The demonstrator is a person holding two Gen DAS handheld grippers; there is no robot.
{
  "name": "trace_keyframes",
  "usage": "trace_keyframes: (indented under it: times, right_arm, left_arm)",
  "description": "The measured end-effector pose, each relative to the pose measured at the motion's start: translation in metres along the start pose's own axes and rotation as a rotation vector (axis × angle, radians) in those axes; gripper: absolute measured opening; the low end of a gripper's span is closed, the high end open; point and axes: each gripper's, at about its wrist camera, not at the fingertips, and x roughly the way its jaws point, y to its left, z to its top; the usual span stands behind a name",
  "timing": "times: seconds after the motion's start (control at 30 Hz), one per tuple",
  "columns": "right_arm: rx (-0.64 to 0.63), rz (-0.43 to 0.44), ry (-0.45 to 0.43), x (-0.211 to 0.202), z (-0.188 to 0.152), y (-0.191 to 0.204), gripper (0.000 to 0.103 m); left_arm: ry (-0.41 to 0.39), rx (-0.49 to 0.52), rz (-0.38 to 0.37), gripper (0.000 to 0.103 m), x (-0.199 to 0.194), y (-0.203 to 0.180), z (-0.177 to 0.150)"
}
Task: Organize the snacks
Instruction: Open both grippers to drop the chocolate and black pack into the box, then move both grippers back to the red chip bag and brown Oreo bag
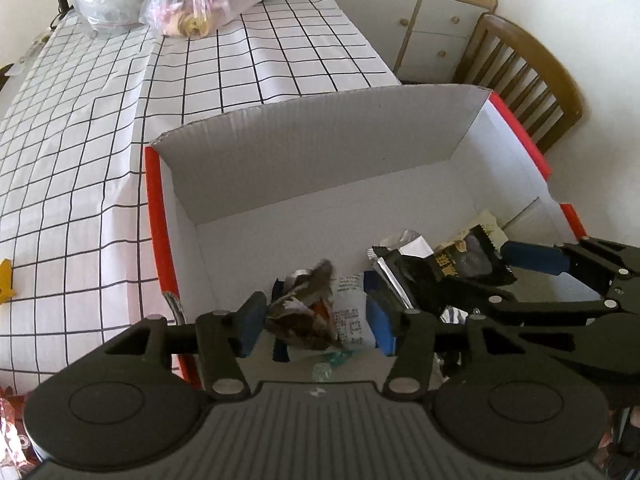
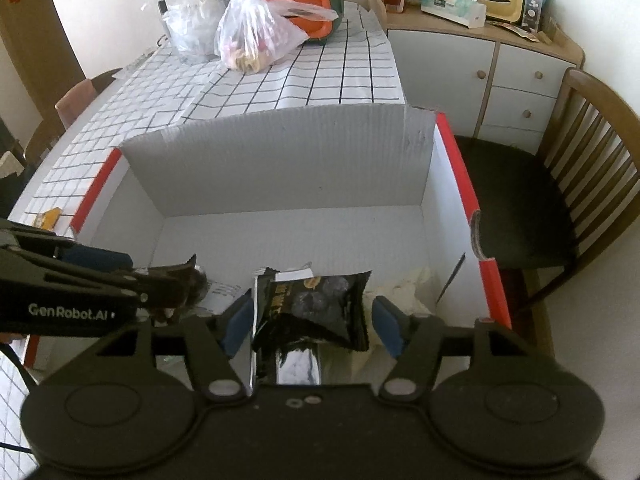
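Black tools [image 1: 316,326] [image 2: 316,324], both tilted down into the cardboard box [image 1: 304,152], jaws released around snack packets [image 2: 316,312].

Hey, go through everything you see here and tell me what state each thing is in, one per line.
White cardboard box with red edges: open, snacks inside.
Black snack packet: between right gripper pads, not pressed.
Brown crumpled wrapper: between left gripper pads, loose.
Pink plastic bag: knotted shut, on checked tablecloth.
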Motion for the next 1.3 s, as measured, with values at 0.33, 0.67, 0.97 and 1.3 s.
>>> trace_keyframes:
  times: [0.33, 0.67, 0.97, 1.3]
  right_arm:
    - [-0.003, 0.039, -0.066, -0.037, -0.005, 0.005, 0.075]
    - [0.001, 0.057, -0.139, -0.075, -0.013, 0.014, 0.080]
    - [0.001, 0.107, -0.183, -0.098, -0.022, 0.034, 0.086]
    - [-0.035, 0.171, -0.200, -0.110, -0.028, 0.073, 0.088]
  left_arm:
    - [-0.061, -0.001, -0.033, 0.060, -0.031, 0.002, -0.013]
    - [-0.161, -0.019, -0.031, 0.066, -0.077, 0.008, -0.031]
    - [-0.226, -0.044, -0.020, 0.066, -0.113, 0.023, -0.058]
    - [-0.285, -0.092, 0.004, 0.072, -0.142, 0.062, -0.092]
